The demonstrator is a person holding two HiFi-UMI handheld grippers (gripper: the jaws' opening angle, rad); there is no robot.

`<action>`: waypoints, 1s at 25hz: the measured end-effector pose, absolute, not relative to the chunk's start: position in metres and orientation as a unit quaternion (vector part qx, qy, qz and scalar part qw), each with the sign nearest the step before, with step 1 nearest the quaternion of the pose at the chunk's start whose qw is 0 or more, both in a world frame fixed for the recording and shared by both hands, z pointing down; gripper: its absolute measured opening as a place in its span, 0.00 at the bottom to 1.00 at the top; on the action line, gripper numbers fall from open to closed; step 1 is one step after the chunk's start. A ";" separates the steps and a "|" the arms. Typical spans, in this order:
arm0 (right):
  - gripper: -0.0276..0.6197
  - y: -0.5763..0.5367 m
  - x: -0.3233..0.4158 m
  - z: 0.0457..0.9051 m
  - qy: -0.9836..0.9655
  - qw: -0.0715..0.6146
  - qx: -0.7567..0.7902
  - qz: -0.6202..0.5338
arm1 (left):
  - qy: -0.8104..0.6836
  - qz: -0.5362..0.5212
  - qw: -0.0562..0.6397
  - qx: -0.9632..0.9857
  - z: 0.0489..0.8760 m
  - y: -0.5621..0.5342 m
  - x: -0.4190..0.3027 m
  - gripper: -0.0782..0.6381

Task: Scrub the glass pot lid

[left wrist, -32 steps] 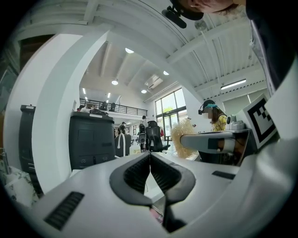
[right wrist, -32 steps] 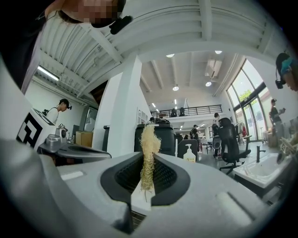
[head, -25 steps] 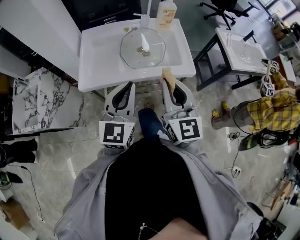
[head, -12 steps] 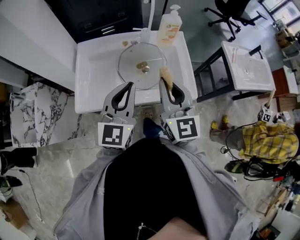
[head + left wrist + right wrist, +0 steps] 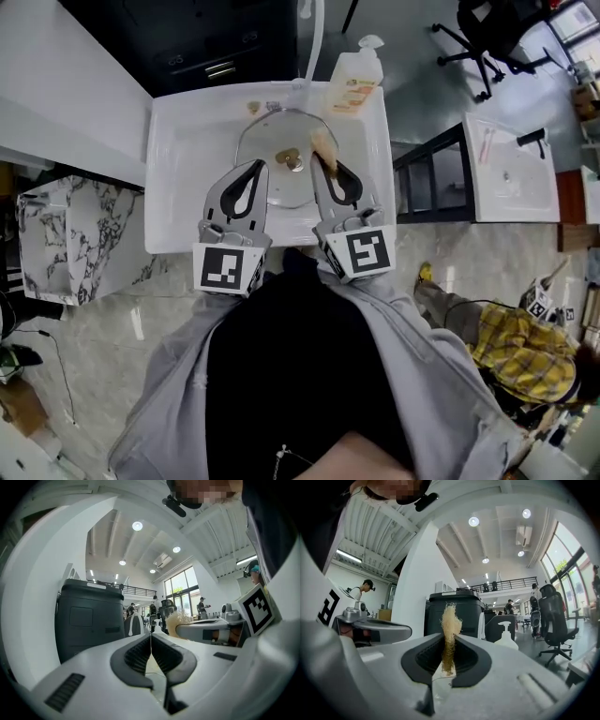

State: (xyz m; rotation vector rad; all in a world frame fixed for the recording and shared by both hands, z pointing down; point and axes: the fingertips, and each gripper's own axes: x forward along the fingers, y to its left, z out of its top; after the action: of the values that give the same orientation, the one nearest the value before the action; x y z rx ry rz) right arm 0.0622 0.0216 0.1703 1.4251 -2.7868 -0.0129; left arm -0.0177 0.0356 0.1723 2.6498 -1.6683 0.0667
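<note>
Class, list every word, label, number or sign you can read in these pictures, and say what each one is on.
No text here can be read.
Soap bottle: orange label, print too blurred to read.
Left marker cube: black-and-white square pattern, no letters or numbers.
Right marker cube: the same kind of pattern, no letters or numbers.

Level, side by side: left gripper point(image 5: 254, 169) pressed closed and empty, right gripper point(image 5: 329, 171) clamping a scrubber point(image 5: 322, 144).
</note>
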 end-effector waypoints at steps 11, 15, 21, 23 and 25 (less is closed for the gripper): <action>0.09 -0.031 0.053 0.185 -0.900 0.016 0.435 0.013 | -0.548 0.036 0.022 0.835 0.185 -0.014 -0.024 0.12; 0.09 -0.044 0.048 0.188 -0.898 0.019 0.439 0.021 | -0.538 0.052 0.030 0.841 0.190 -0.027 -0.027 0.12; 0.09 -0.065 0.042 0.200 -0.893 0.038 0.447 0.022 | -0.516 0.057 0.040 0.854 0.198 -0.047 -0.029 0.12; 0.09 -0.072 0.040 0.207 -0.893 0.046 0.447 0.022 | -0.512 0.051 0.051 0.856 0.203 -0.053 -0.031 0.12; 0.09 -0.078 0.036 0.214 -0.894 0.054 0.445 0.023 | -0.507 0.047 0.056 0.859 0.208 -0.058 -0.033 0.12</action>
State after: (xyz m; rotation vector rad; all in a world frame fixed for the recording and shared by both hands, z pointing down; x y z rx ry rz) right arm 0.0358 -0.0783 0.2140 1.3522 -2.7152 0.0702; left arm -0.0335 -0.0583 0.2084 2.6064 -1.5384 0.1422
